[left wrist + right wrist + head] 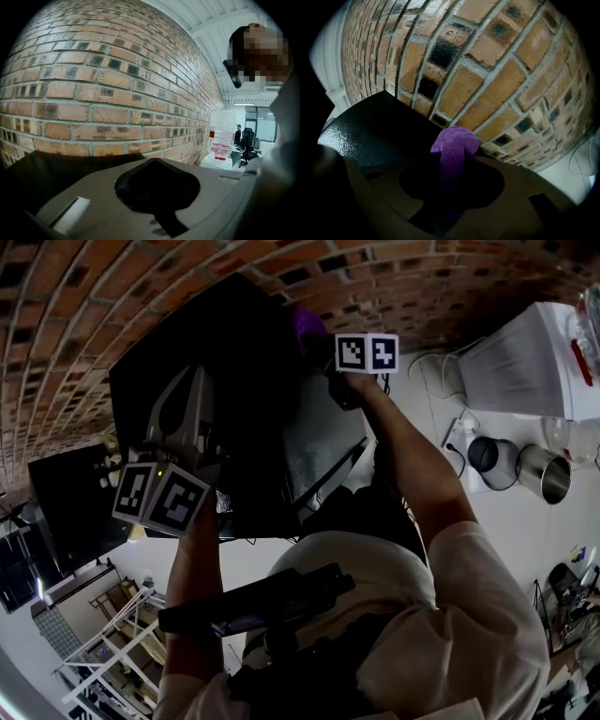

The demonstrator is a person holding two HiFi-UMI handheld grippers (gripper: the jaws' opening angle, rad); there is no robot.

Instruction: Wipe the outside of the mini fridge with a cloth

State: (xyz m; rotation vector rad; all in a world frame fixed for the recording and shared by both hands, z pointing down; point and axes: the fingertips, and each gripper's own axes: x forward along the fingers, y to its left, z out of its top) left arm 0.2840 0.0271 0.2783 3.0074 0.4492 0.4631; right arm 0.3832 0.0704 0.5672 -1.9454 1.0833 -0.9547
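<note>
Clamping a purple cloth, right tongs sit by the mini fridge — left tongs closed, empty.

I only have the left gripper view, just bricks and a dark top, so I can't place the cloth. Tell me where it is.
Observer: The purple cloth is clamped in the right gripper and bunches out past its jaws.
Operator: Place it against the fridge.
Observer: In the head view it sits at the far right top corner of the black mini fridge, close to the brick wall. I cannot tell whether it touches the surface.
</note>
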